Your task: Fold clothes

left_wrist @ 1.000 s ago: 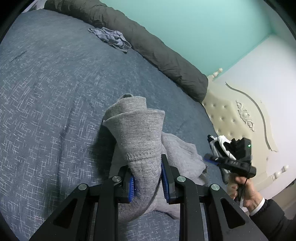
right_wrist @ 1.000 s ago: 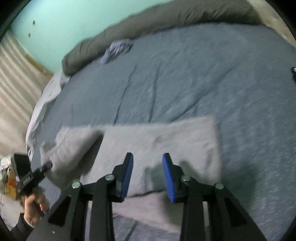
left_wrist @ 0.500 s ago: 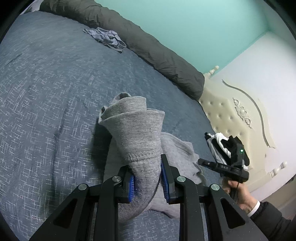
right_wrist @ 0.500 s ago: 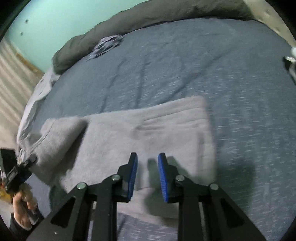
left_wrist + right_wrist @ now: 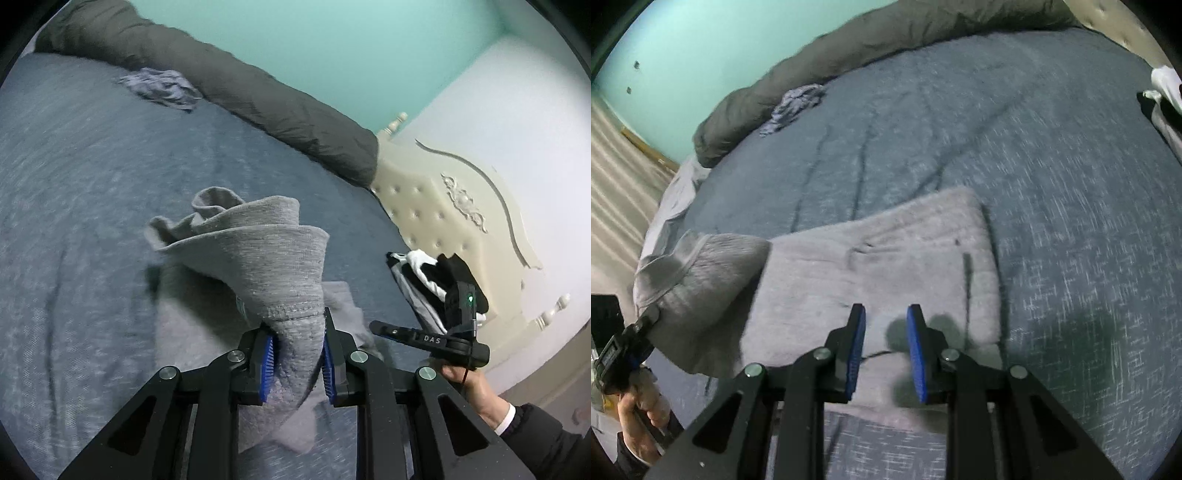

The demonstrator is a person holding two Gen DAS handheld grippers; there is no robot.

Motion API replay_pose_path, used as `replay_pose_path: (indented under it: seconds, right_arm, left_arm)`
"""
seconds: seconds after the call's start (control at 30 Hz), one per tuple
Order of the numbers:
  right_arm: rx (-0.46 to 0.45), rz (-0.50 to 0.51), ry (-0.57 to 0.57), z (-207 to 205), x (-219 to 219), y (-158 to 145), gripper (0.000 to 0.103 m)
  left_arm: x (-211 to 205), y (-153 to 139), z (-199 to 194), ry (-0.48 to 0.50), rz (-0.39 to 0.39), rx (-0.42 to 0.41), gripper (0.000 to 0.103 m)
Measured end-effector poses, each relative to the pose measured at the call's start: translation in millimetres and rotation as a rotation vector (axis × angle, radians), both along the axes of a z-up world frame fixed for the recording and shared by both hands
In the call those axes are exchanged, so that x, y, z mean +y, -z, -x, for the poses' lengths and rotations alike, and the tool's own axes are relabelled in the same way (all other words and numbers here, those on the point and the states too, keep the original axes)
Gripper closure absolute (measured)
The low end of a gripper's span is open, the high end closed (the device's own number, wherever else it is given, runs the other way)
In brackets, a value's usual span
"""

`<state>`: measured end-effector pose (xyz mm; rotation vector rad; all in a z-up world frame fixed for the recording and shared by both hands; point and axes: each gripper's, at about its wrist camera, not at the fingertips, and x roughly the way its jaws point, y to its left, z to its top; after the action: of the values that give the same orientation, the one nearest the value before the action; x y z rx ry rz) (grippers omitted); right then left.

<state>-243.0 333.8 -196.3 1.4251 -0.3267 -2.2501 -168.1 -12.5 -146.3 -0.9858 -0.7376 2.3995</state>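
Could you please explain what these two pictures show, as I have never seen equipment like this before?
There is no robot here. A person holds a hand tool in each hand, each with two black fingers with blue pads and a wide-angle camera looking along them. One picture comes from the left tool, the other from the right.

Both look down on a bed with a blue-grey bedspread. On it lies a grey garment, partly folded. The left gripper is pinching one end of it and lifting it; its fingers are closing on the cloth. The right gripper hangs above the flat part with nothing between its fingers.

Further back are a dark grey rolled duvet, a small crumpled bluish cloth and a black-and-white garment near the headboard.
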Motion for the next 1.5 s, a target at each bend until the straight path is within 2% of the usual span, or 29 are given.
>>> replay_pose_path:
  seconds: [0.17,0.27,0.37,0.43,0.53,0.63,0.7,0.8,1.03,1.1,1.27,1.5]
  right_arm:
    - [-0.02,0.07,0.033,1.8,17.0,-7.9,0.08]
    - [-0.05,0.132,0.054,-0.5,31.3,-9.5,0.08]
    - [-0.068,0.169,0.051,-6.4,39.5,-15.1,0.079]
    - [-0.085,0.194,0.037,-7.8,37.4,-15.2,0.076]
    - [-0.091,0.231,0.02,-6.4,28.1,-16.3,0.066]
    - [-0.096,0.267,0.004,-4.9,18.5,-17.6,0.058]
    - [-0.098,0.294,-0.005,-6.3,12.8,-20.8,0.057]
    - [-0.11,0.312,-0.034,-8.6,0.7,-25.6,0.05]
    - [-0.11,0.392,-0.085,-9.2,-14.1,-36.7,0.046]
    - [-0.085,0.382,-0.119,-13.5,-19.5,-42.7,0.046]
    - [-0.126,0.231,-0.155,-15.1,-44.1,-35.6,0.045]
    - [-0.123,0.158,-0.146,-12.0,-66.5,-24.8,0.045]
  left_arm:
    - [62.9,0.9,16.9,0.101,0.039,-0.008,0.081]
    - [106.1,21.7,27.9,0.188,0.066,-0.062,0.081]
    - [137.5,45.7,34.2,0.276,0.145,-0.12,0.078]
    - [143.3,49.6,31.8,0.306,0.199,-0.129,0.074]
    - [122.7,40.6,25.5,0.281,0.15,-0.121,0.062]
    - [96.9,23.3,18.5,0.244,0.139,-0.095,0.061]
    - [82.0,12.4,12.3,0.224,0.138,-0.073,0.06]
    - [59.9,0.5,5.1,0.188,0.135,-0.046,0.057]
    - [14.8,4.8,-4.2,0.121,0.127,-0.064,0.057]
    - [4.7,9.6,-6.1,0.104,0.124,-0.072,0.056]
    - [-30.6,22.3,-12.2,0.048,0.094,-0.096,0.057]
    - [-59.8,37.5,-18.8,-0.001,0.052,-0.115,0.057]
